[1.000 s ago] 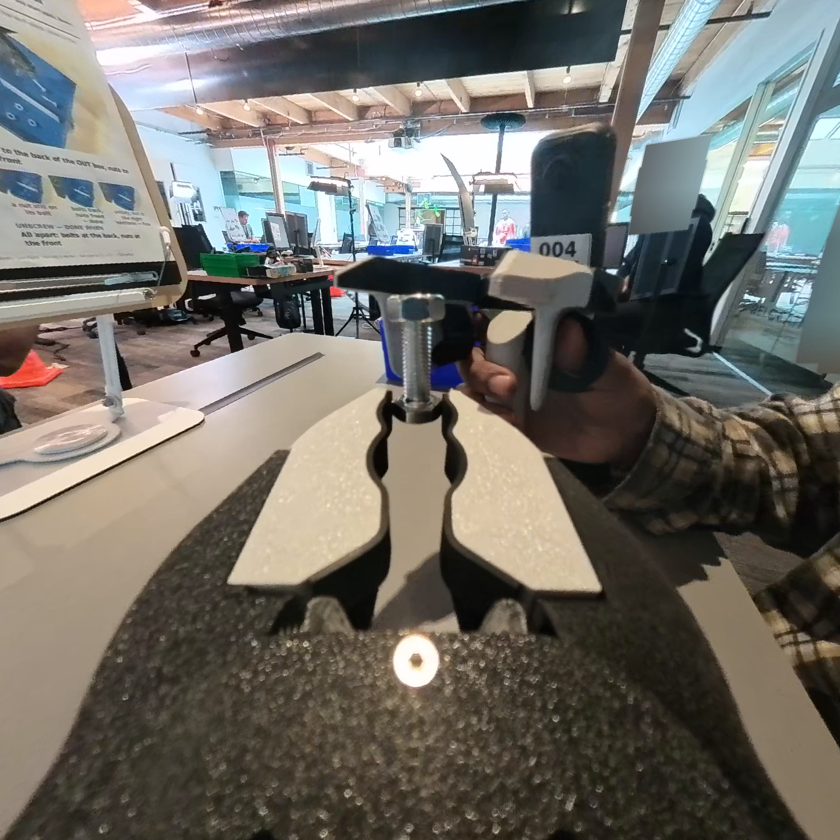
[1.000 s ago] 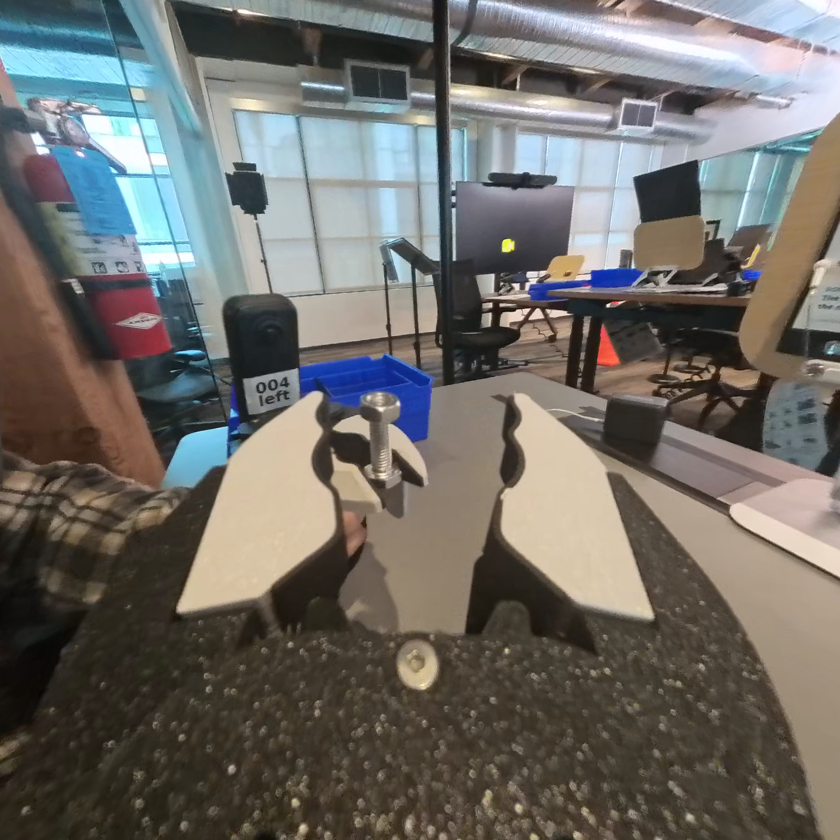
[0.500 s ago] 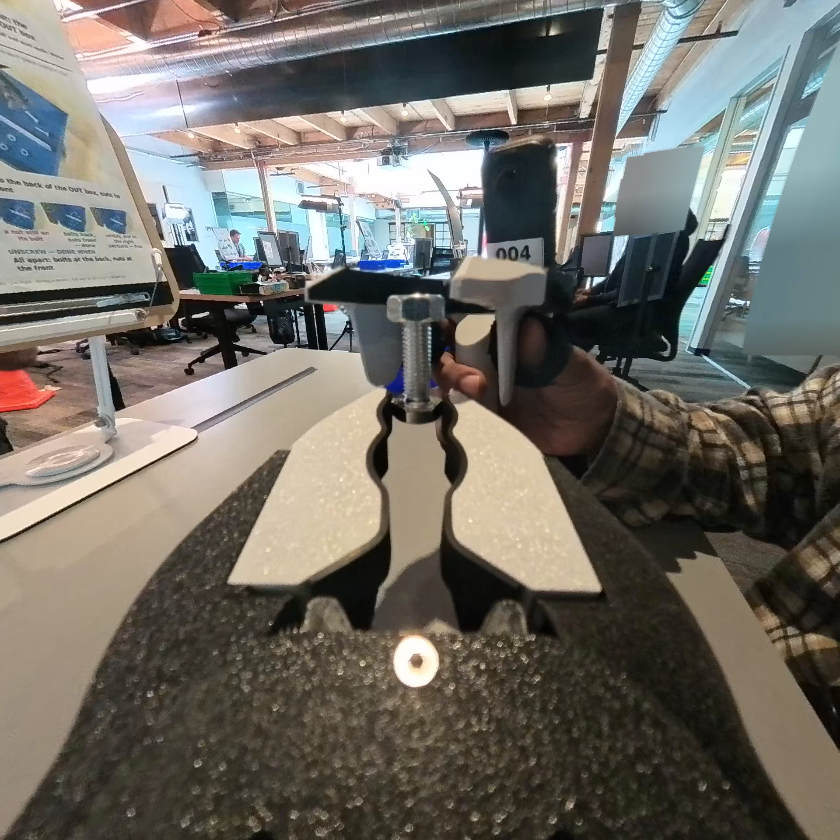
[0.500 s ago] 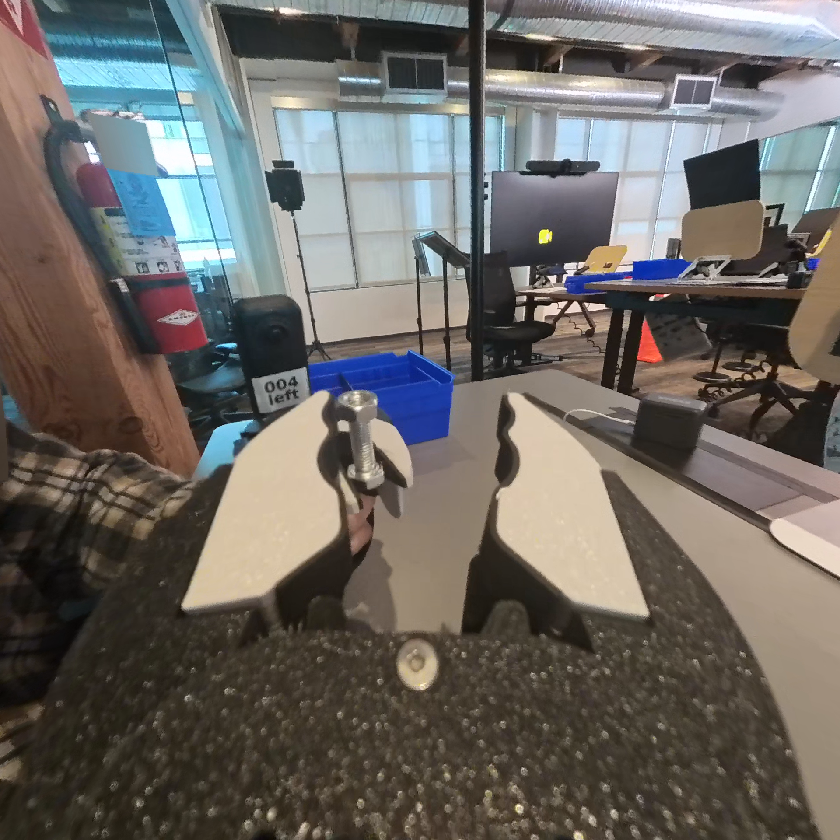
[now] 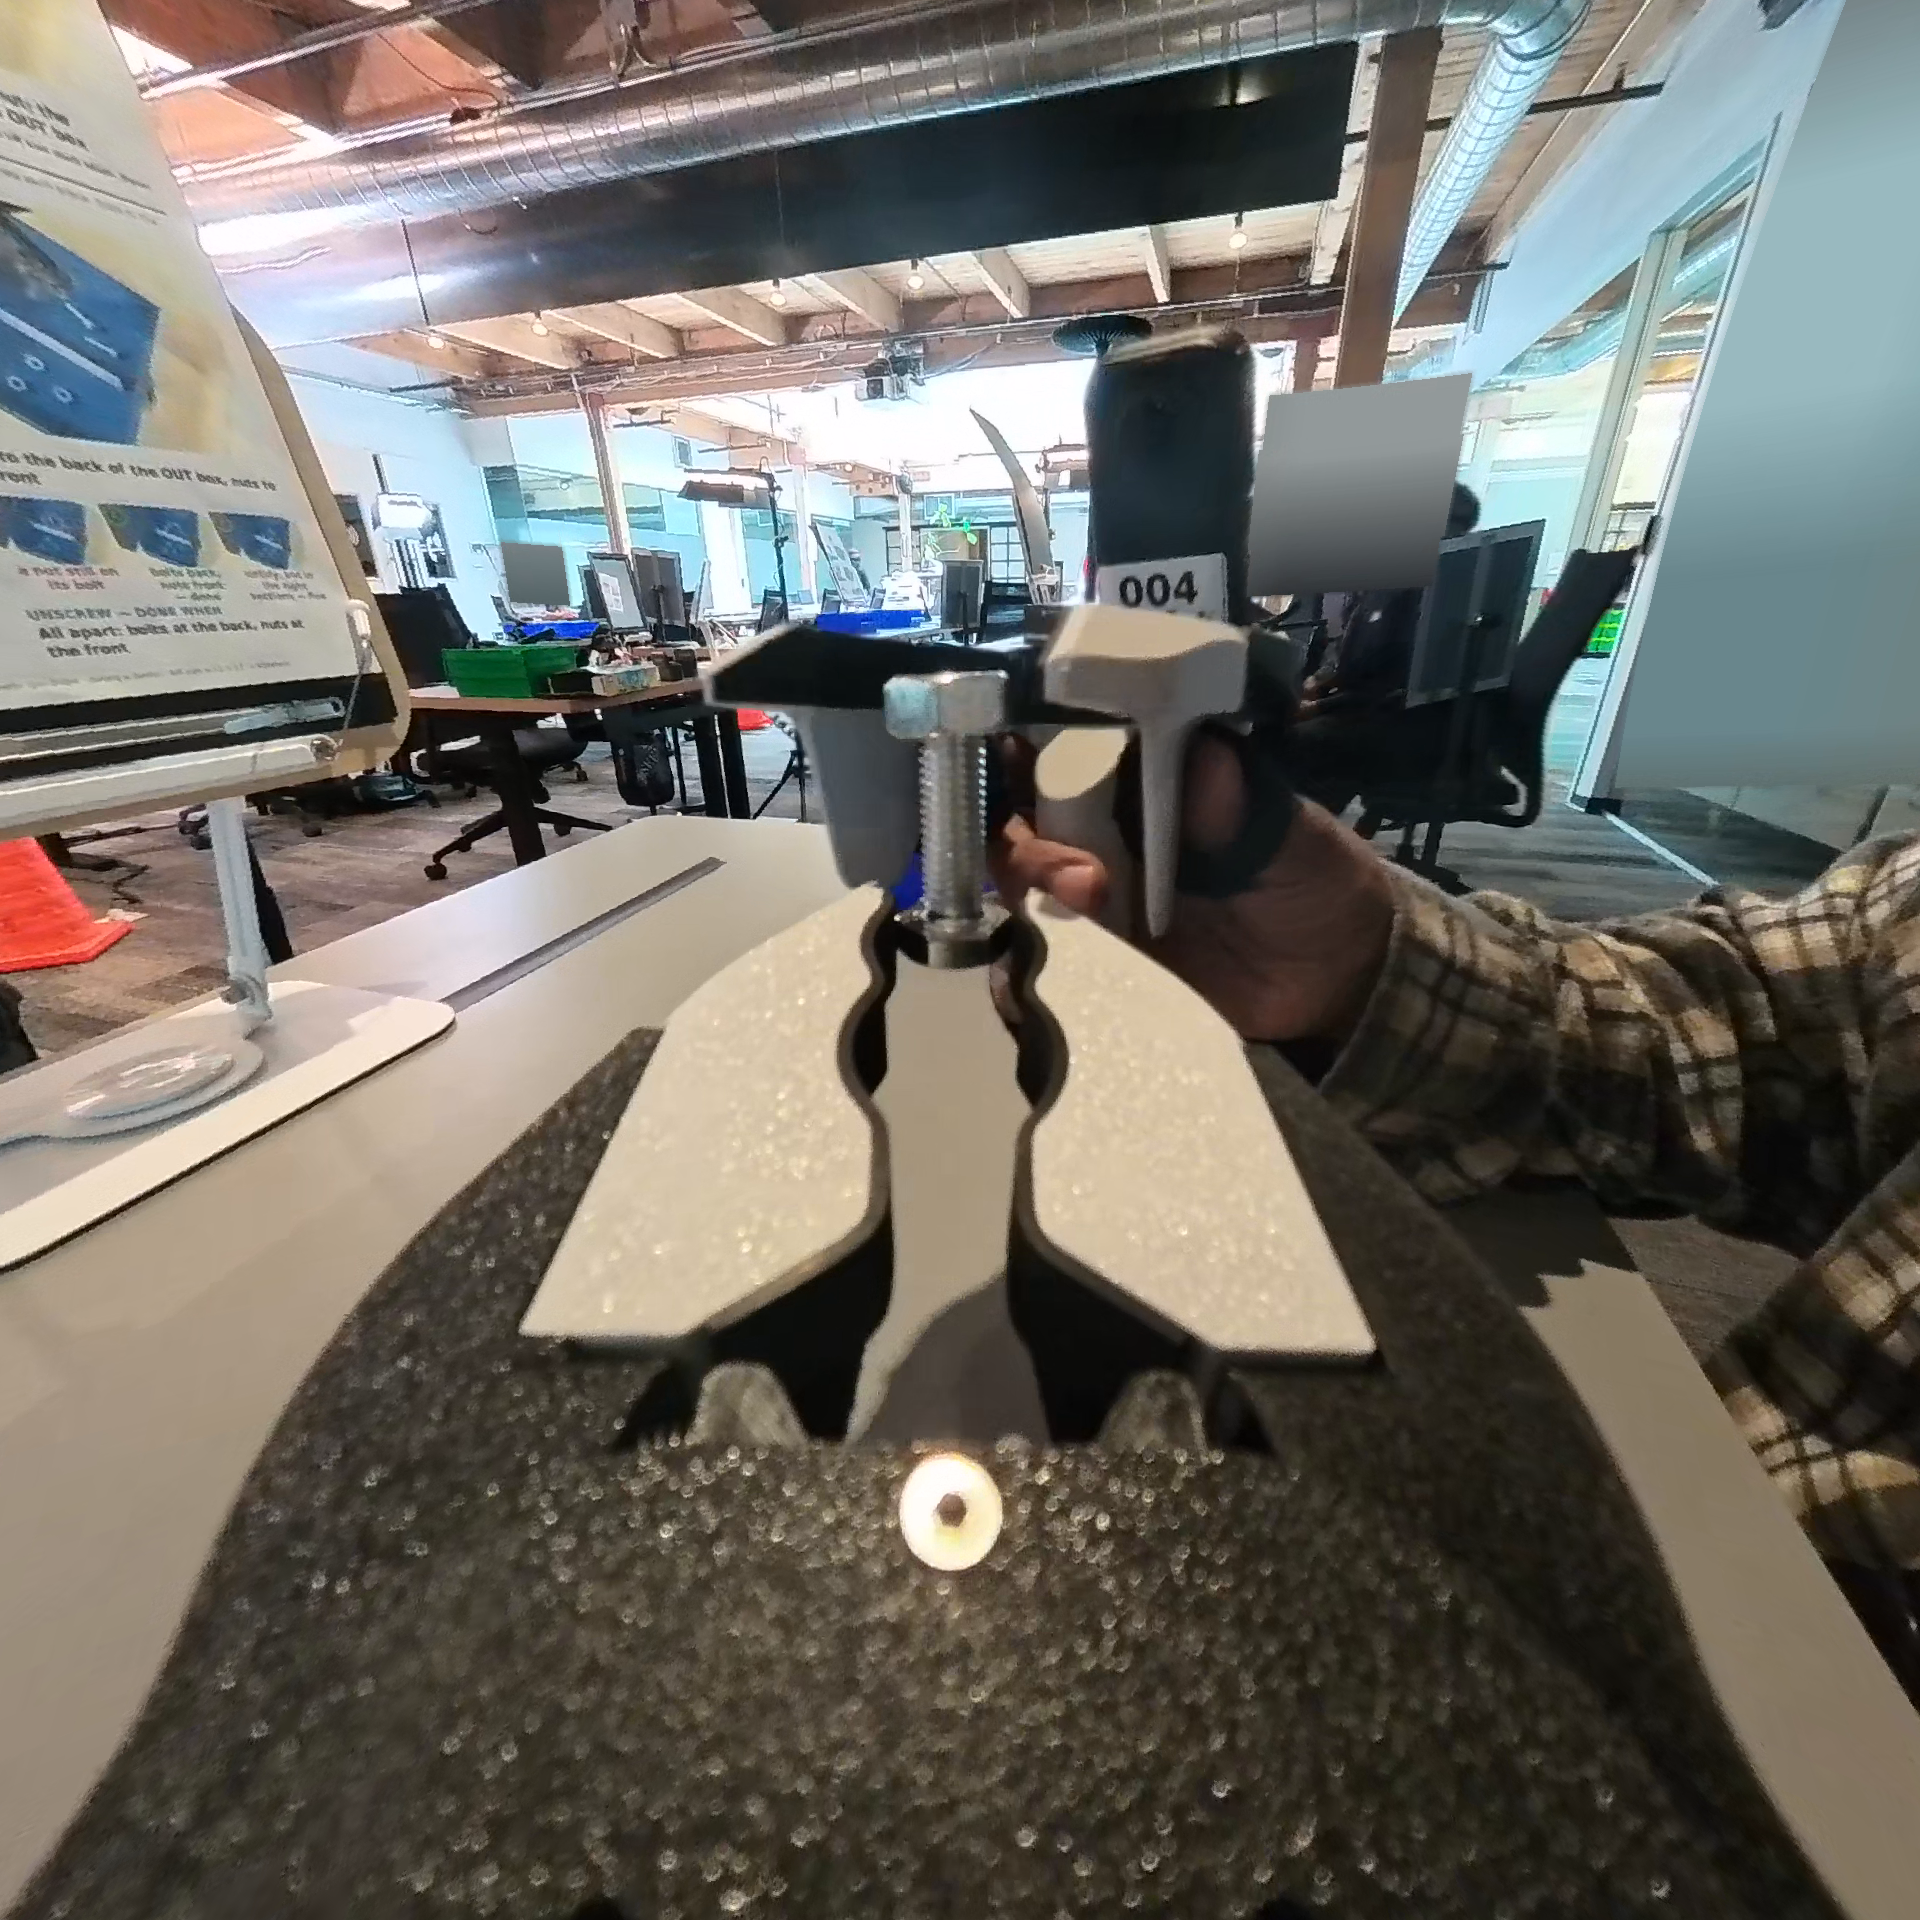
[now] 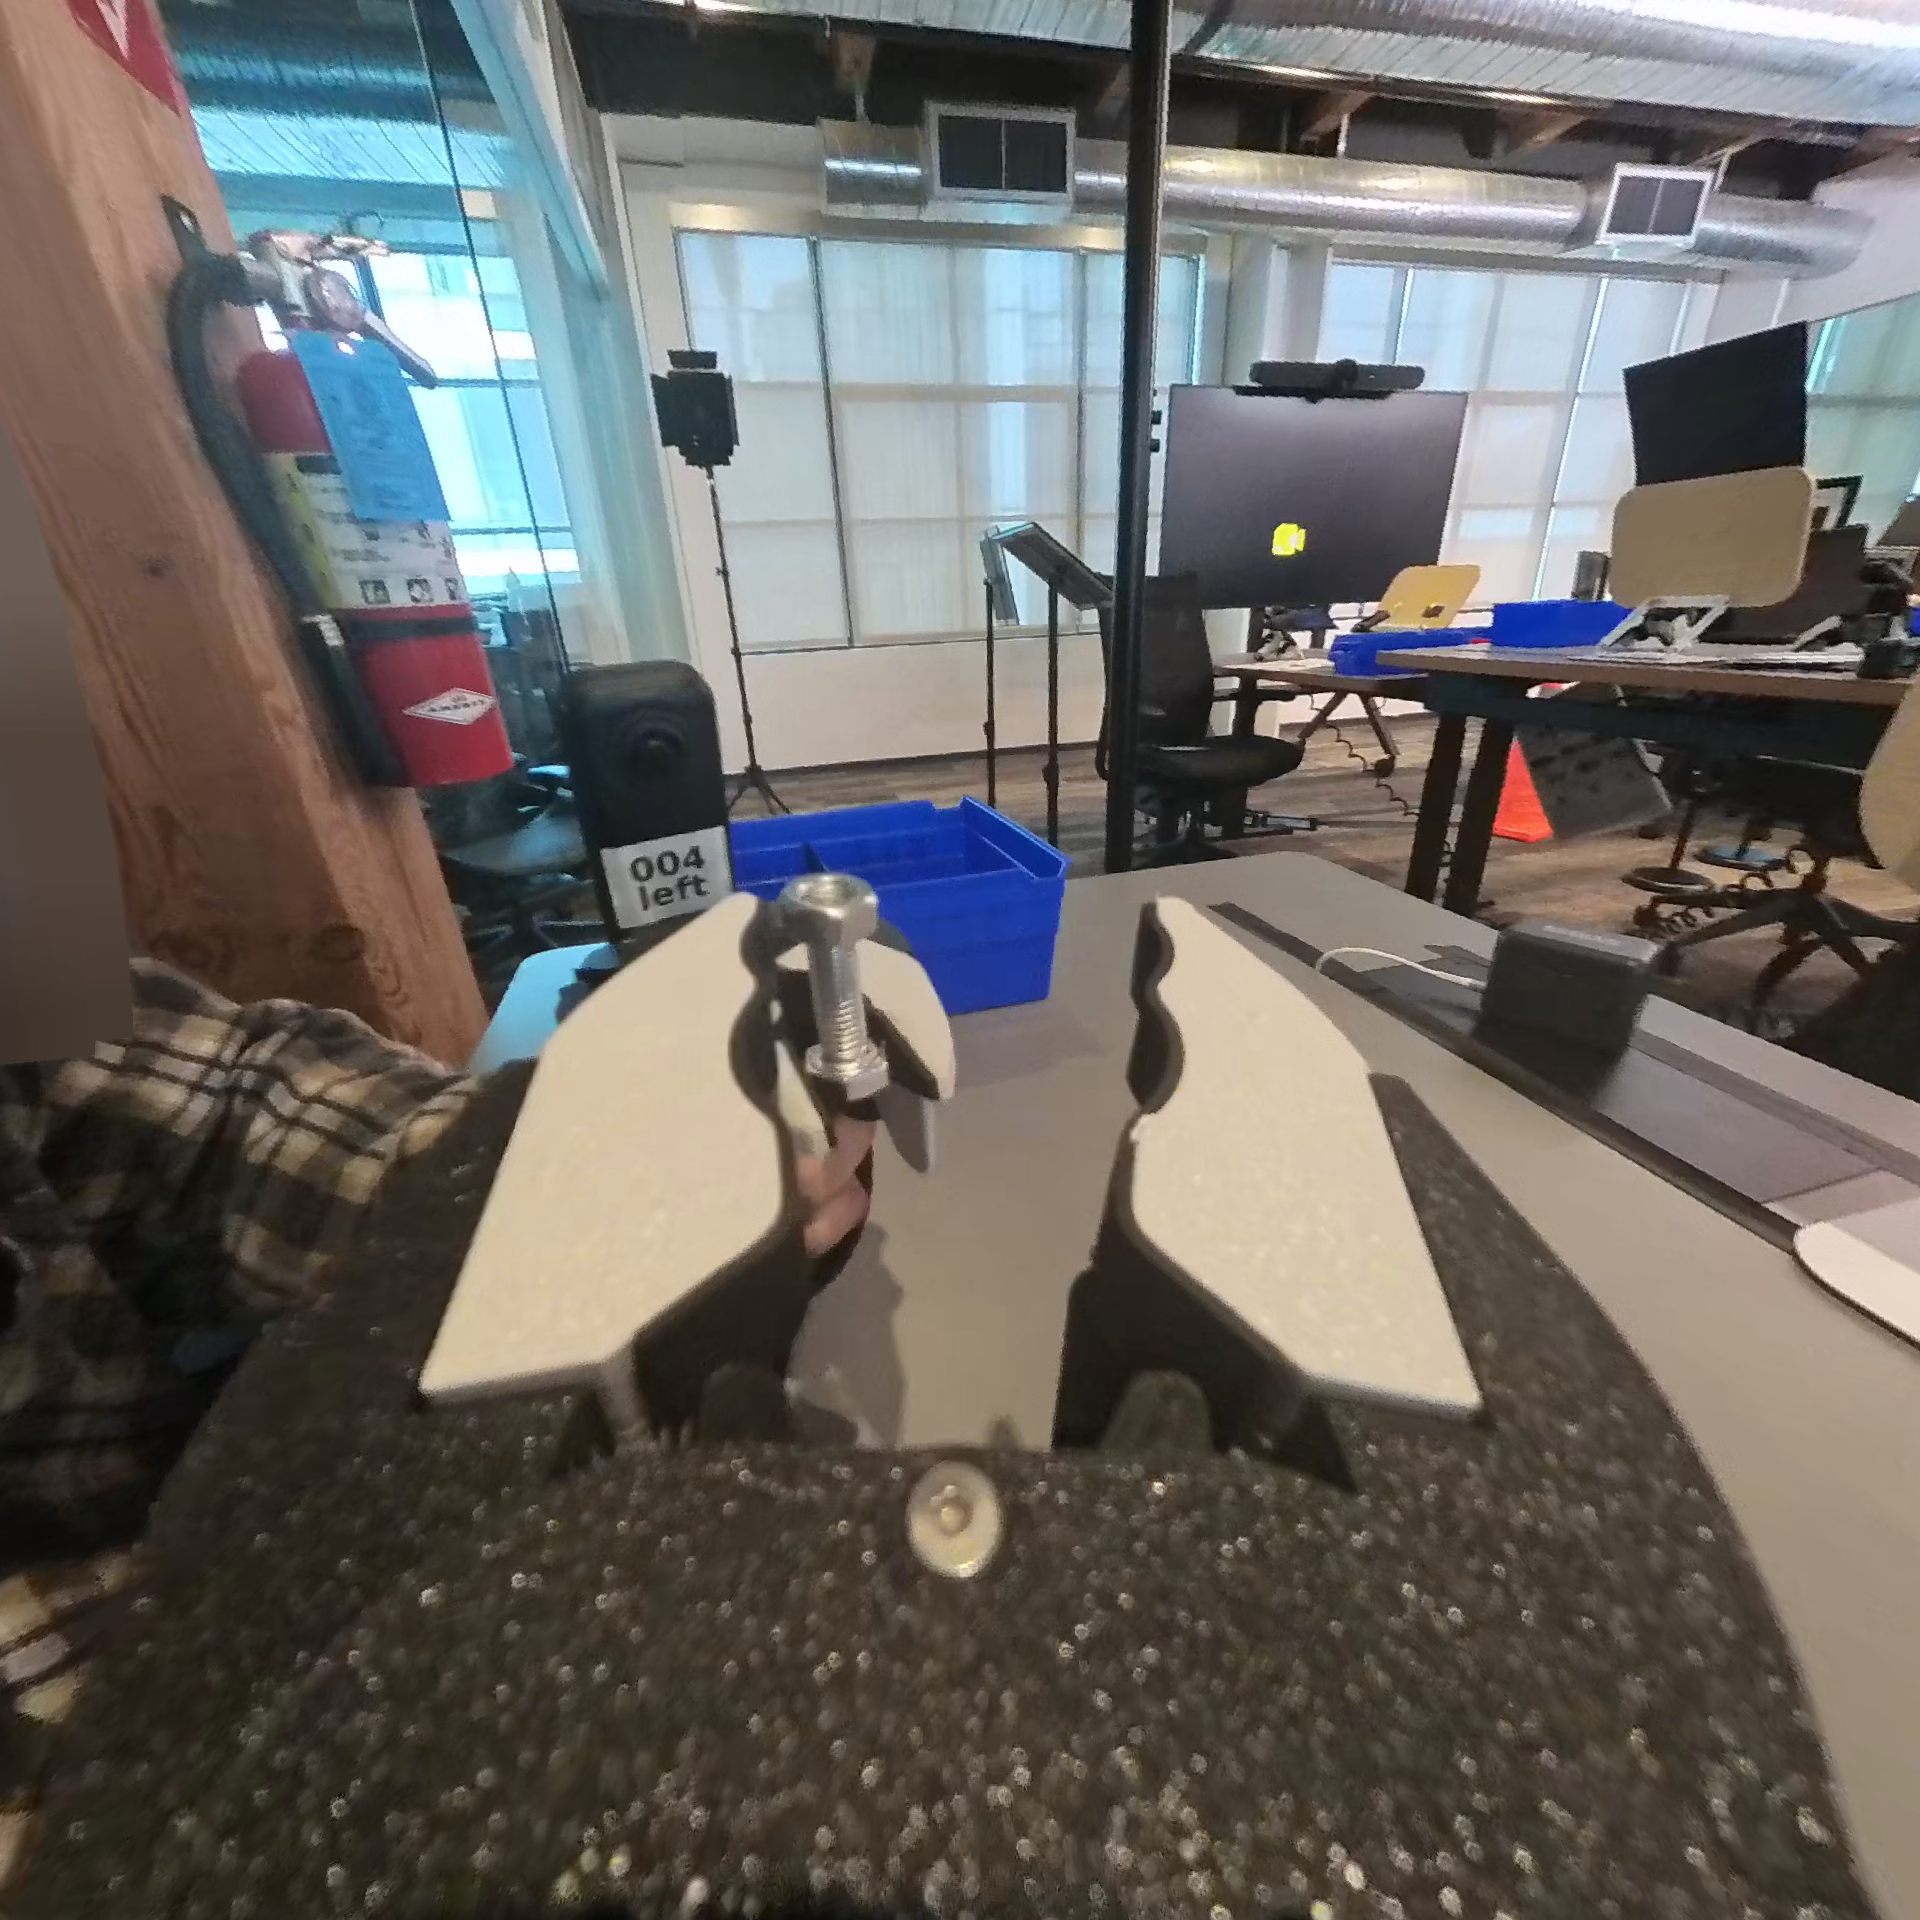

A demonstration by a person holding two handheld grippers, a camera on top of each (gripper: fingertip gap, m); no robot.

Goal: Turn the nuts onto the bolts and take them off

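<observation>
One bolt (image 5: 948, 800) stands upright with its hex head on top, and one nut (image 5: 954, 921) sits low on its thread. The left tongs (image 5: 951, 935) are clamped on that nut at their tips, holding bolt and nut above the grey desk (image 5: 260, 1247). In the left wrist view the right tongs (image 5: 971, 748) stand behind the bolt, their two fingers either side of it and clear of the head, gripped by a hand (image 5: 1236, 914) in a plaid sleeve (image 5: 1621, 1039). From the right wrist view the right tongs (image 6: 951, 1023) are spread wide with nothing between them; the bolt (image 6: 836, 992) and nut (image 6: 847, 1070) show just inside their left finger, with the left tongs (image 6: 862, 1081) pinching the nut. One blue bin (image 6: 914, 894) with dividers rests at the far desk edge, one small black box (image 6: 1558, 997) lies to the right, and one instruction board on a stand (image 5: 156, 436) rises at the left.
</observation>
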